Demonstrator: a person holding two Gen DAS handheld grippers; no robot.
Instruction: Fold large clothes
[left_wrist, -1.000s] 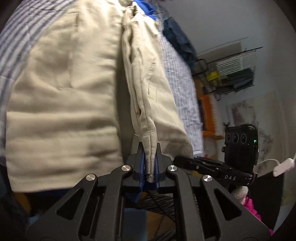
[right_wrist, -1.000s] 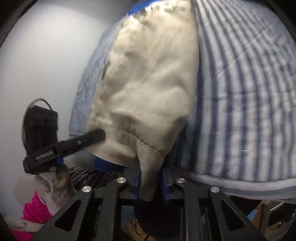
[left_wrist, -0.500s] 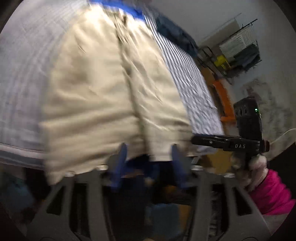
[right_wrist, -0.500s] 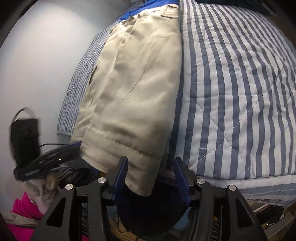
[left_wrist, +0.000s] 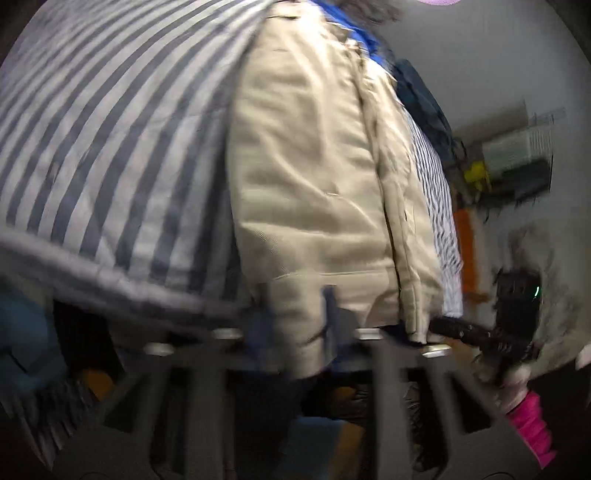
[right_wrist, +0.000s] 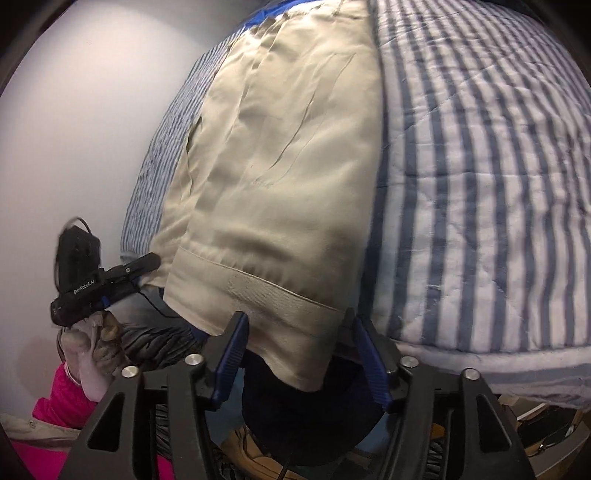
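While both jaws are closing: beige trousers (right_wrist: 280, 177) on striped quilt (right_wrist: 480, 184); right gripper (right_wrist: 299, 354) apart astride hem, left gripper (left_wrist: 295, 325) pinching hem

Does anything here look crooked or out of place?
Mostly tidy. The beige trousers lie lengthwise on the striped quilt, but their hem end hangs off the bed's edge, and creases run down the upper leg. Nothing looks torn or spilled.
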